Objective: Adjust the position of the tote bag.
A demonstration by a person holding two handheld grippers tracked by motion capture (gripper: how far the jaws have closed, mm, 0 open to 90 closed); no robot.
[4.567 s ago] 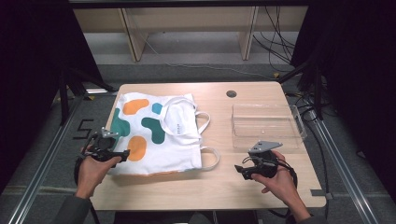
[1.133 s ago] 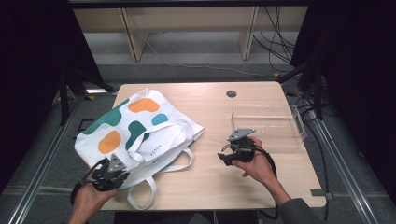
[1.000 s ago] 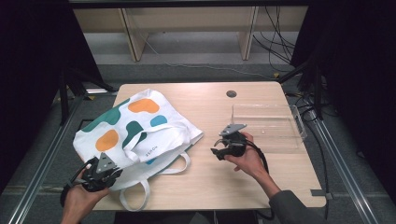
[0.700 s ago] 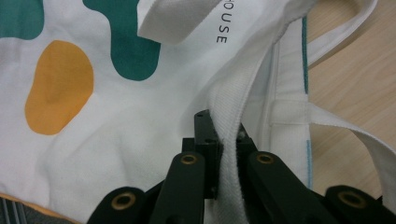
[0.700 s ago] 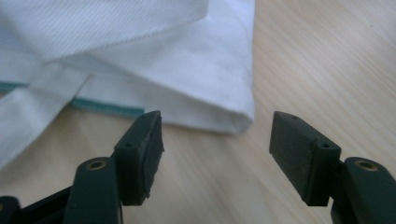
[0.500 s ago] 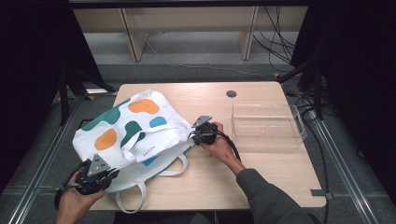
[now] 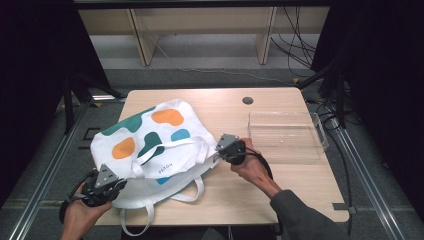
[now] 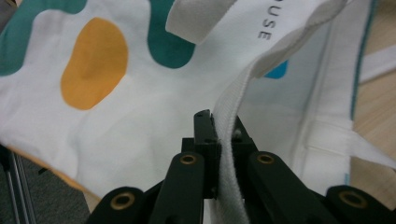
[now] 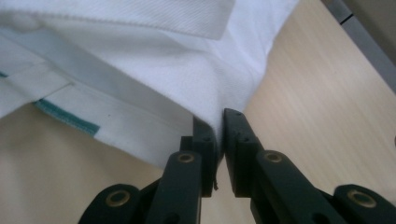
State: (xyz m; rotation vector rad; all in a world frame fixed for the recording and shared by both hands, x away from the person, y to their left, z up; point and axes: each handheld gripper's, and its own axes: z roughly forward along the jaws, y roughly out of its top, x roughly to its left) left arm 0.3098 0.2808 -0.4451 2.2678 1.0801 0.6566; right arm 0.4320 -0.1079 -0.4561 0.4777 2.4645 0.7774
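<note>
Item: tote bag [image 7: 150,145], white cloth printed with orange, dark green and blue blobs, two white webbing handles, small dark lettering near its mouth; it lies across the left half of the table [image 7: 280,200], stretched between the two grippers, its near corner hanging past the table's front-left edge. Left gripper [image 7: 107,186], held in the person's left hand [image 7: 80,215] at that front-left corner: jaws nearly closed, clamped on the bag's thick white rim band; in the left gripper view [image 8: 223,140] the band runs straight up between the black jaws, with the printed panel spread beyond and to that gripper's left, and the bag's pale inside face to its right. Right gripper [image 7: 226,150], held in the right hand [image 7: 252,167] near the middle of the table: jaws have just been closing and now pinch a corner fold of the white cloth at the bag's right side; in the right gripper view [image 9: 219,128] the fabric sits between the jaw tips, a teal-edged hem just to that gripper's left, bare wood to its right. Clear plastic tray [image 7: 317,135]: beyond the right gripper, near it but apart, on the table's right half. Dark round hole [image 7: 247,100]: in the tabletop, farther back.
</note>
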